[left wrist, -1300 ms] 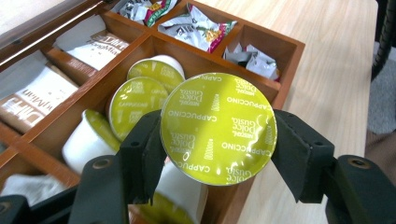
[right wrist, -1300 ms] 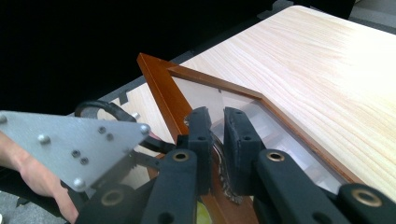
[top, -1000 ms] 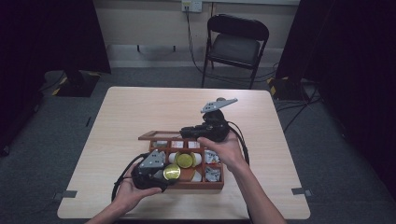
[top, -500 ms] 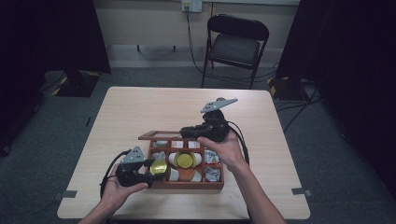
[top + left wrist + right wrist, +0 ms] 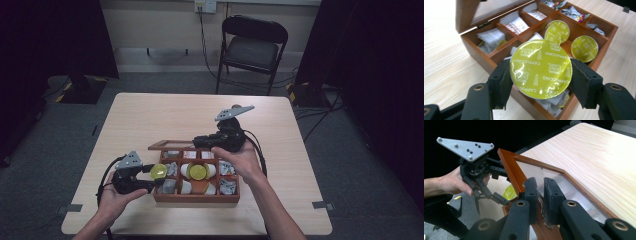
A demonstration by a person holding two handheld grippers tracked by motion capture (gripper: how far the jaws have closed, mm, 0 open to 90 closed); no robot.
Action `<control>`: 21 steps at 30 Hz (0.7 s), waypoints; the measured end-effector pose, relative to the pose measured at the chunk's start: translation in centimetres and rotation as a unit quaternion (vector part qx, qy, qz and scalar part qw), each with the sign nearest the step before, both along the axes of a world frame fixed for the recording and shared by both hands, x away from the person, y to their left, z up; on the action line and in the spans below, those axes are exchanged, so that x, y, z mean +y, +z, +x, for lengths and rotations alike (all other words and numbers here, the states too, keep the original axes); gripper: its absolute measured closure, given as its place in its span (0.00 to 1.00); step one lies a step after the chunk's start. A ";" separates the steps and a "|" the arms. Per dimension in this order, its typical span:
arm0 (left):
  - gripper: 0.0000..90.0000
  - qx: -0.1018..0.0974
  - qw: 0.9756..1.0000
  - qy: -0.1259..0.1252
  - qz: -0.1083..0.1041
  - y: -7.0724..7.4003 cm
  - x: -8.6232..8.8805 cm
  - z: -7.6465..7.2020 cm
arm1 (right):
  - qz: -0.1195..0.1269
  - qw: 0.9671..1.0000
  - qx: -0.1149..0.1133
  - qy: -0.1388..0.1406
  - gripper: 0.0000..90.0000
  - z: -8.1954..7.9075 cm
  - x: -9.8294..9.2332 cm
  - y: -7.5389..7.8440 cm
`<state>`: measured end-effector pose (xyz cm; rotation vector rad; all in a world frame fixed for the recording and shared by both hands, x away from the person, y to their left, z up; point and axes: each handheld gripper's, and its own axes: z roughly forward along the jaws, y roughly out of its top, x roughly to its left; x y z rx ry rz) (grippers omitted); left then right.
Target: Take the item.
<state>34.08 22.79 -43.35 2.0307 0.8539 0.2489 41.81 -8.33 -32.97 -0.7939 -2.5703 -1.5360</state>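
Left gripper view gives me the best look at the capsule (image 5: 541,68): a round pod with a shiny yellow-green foil lid, slightly crinkled, printed with "Dolce Gusto" and "Cappuccino" in white. My left gripper (image 5: 541,75) has its black padded jaws pressed against the capsule's rim on both sides, so the capsule is clamped face-on to the camera, above the near left corner of the wooden box (image 5: 599,52).

The box is a reddish-brown, smooth-finished wooden tray split by thin slats into square compartments. They hold more yellow-lidded pods (image 5: 584,48), white paper sachets (image 5: 491,37) and crumpled foil packets (image 5: 571,11).

In the high view the box sits close to the near edge of the pale, wood-grain worktop (image 5: 150,115), about midway along it, and the capsule (image 5: 159,171) hangs at the box's left side.

In the right gripper view, my right gripper (image 5: 541,195) has its jaws closed on the framed glass lid (image 5: 510,165), pinching the edge of the wooden frame.
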 end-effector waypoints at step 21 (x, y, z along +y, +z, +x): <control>0.42 0.000 0.999 0.047 0.003 -0.2 2.9 1.6 | 0.000 1.000 0.001 0.001 0.91 0.0 0.0 0.0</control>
